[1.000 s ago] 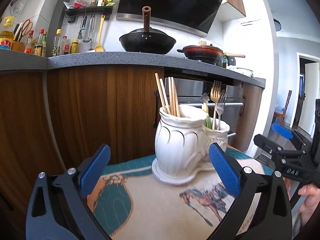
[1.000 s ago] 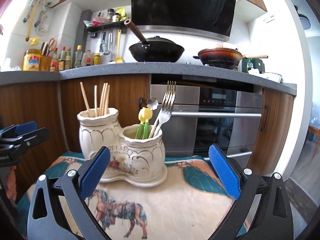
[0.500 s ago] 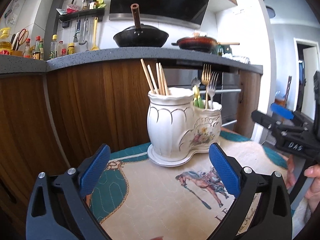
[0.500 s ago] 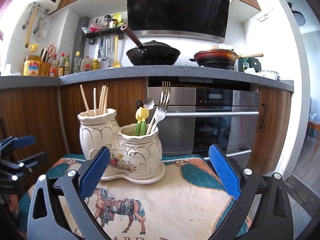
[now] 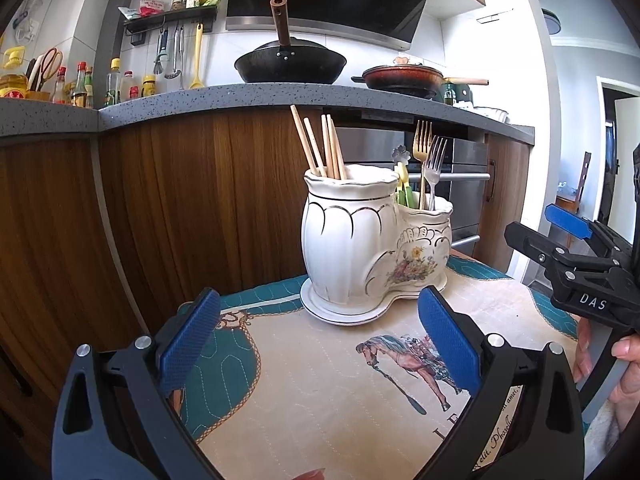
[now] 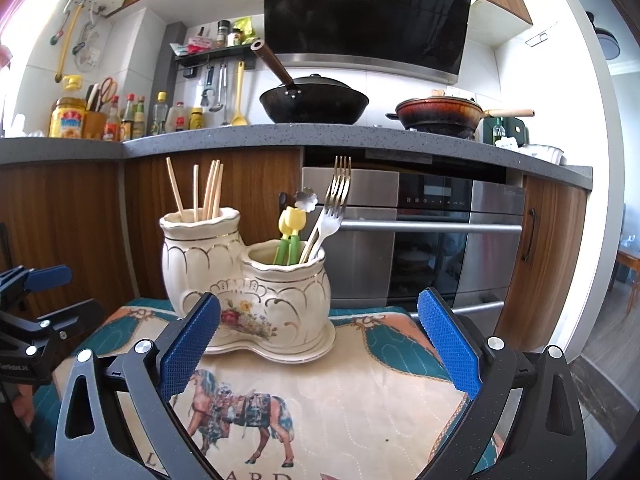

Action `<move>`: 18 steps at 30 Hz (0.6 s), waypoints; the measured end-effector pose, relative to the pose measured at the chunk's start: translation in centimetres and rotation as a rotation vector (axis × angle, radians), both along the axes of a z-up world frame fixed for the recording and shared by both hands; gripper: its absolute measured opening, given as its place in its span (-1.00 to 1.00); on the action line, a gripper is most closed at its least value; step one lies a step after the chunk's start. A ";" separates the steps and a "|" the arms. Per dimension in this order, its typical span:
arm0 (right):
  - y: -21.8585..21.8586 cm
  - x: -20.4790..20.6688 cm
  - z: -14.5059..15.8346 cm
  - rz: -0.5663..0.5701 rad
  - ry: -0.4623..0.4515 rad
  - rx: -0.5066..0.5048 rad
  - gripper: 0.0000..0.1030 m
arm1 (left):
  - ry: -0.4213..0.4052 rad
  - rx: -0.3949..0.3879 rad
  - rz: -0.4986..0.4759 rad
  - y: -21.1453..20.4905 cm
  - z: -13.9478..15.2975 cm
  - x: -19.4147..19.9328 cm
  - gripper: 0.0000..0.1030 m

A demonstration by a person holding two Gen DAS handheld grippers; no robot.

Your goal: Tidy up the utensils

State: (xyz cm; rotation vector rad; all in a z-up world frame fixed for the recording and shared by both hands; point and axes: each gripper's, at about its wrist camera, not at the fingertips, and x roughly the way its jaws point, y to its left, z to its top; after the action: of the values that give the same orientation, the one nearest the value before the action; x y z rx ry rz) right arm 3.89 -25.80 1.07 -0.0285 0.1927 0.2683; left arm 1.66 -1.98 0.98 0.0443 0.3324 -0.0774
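A white ceramic double holder (image 5: 360, 248) (image 6: 240, 280) with gold trim stands on a horse-print cloth (image 5: 320, 380) (image 6: 340, 400). Its taller pot holds several wooden chopsticks (image 5: 320, 144) (image 6: 204, 190). The lower pot holds forks (image 5: 430, 160) (image 6: 334, 204), a flower-ended spoon and yellow-green handled pieces (image 6: 292, 232). My left gripper (image 5: 320, 344) is open and empty, a short way in front of the holder. My right gripper (image 6: 318, 344) is open and empty too, facing the lower pot; it also shows at the right edge of the left wrist view (image 5: 560, 240).
Behind the cloth run wooden cabinet fronts (image 5: 160, 200) and a steel oven (image 6: 432, 240) under a grey counter (image 6: 280, 136). A black wok (image 6: 314, 102), a red pan (image 6: 438, 114) and sauce bottles (image 6: 132, 118) stand on it. A hand (image 5: 612, 364) holds the right gripper.
Both grippers have drawn back from the holder, which now looks smaller and farther off. More of the horse-print cloth shows in front of each. Both stayed open.
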 end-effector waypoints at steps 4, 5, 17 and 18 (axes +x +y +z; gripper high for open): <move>0.0 0.2 -0.1 -0.004 0.009 -0.001 0.91 | -0.006 0.010 -0.002 -0.2 0.0 -0.1 0.89; 0.0 0.2 -0.1 -0.005 0.010 -0.003 0.91 | -0.006 0.011 -0.003 -0.2 0.0 -0.2 0.89; -0.1 0.4 -0.2 -0.006 0.017 -0.003 0.91 | -0.007 0.007 -0.003 -0.2 0.0 -0.2 0.89; -0.1 0.4 -0.2 -0.006 0.017 -0.003 0.91 | -0.006 0.007 -0.003 -0.2 0.0 -0.2 0.89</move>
State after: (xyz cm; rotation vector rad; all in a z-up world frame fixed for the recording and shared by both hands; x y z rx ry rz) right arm 4.29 -25.87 0.84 -0.0282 0.2103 0.2622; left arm 1.45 -2.13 0.97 0.0519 0.3265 -0.0792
